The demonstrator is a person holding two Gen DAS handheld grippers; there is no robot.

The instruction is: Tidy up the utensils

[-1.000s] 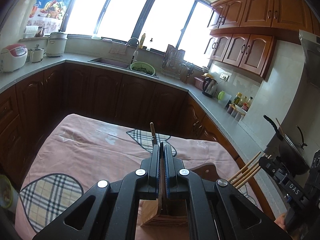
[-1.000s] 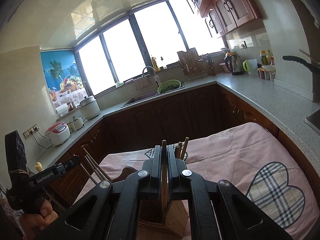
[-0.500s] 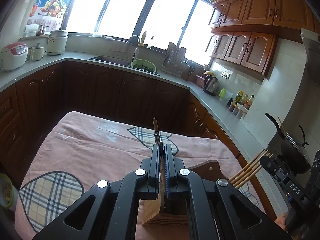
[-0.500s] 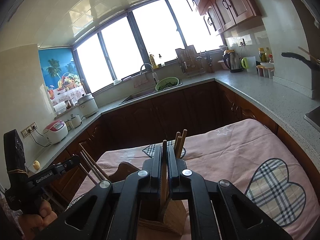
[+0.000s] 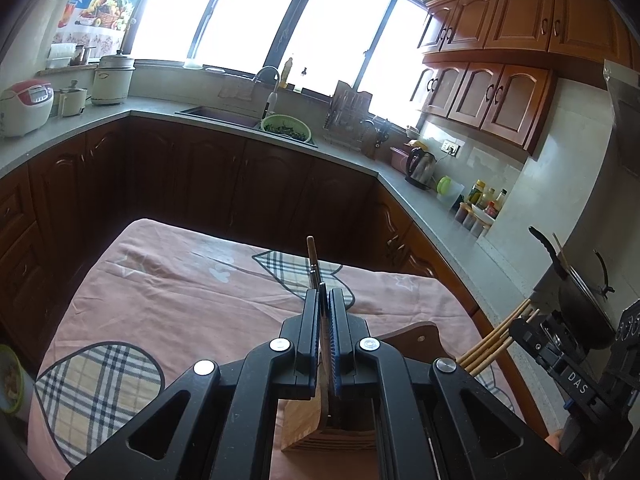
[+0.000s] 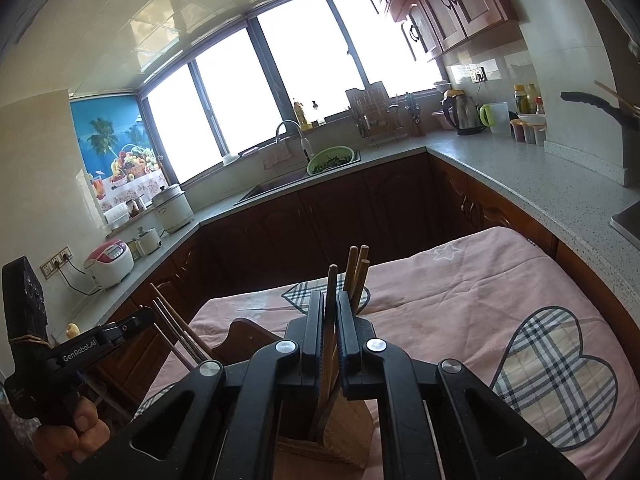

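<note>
My left gripper [image 5: 324,296] is shut on a dark chopstick [image 5: 313,264] that sticks up past its tips, above a wooden utensil holder [image 5: 308,428] on the pink cloth. My right gripper [image 6: 330,300] is shut on several brown chopsticks [image 6: 358,274] over the same wooden holder [image 6: 344,436]. The right gripper also shows in the left wrist view [image 5: 520,326] with its chopsticks [image 5: 494,340]. The left gripper shows in the right wrist view [image 6: 146,314] with thin chopsticks [image 6: 176,328].
A pink cloth with plaid hearts [image 5: 180,292] covers the table. A dark wooden board [image 5: 416,336] lies beside the holder. Kitchen counters [image 5: 436,216] with a kettle, jars, a wok [image 5: 580,304] and rice cookers surround the table.
Both grippers have risen slightly above the holder; the chopsticks in the right gripper stick up higher than before. Both stay shut.
</note>
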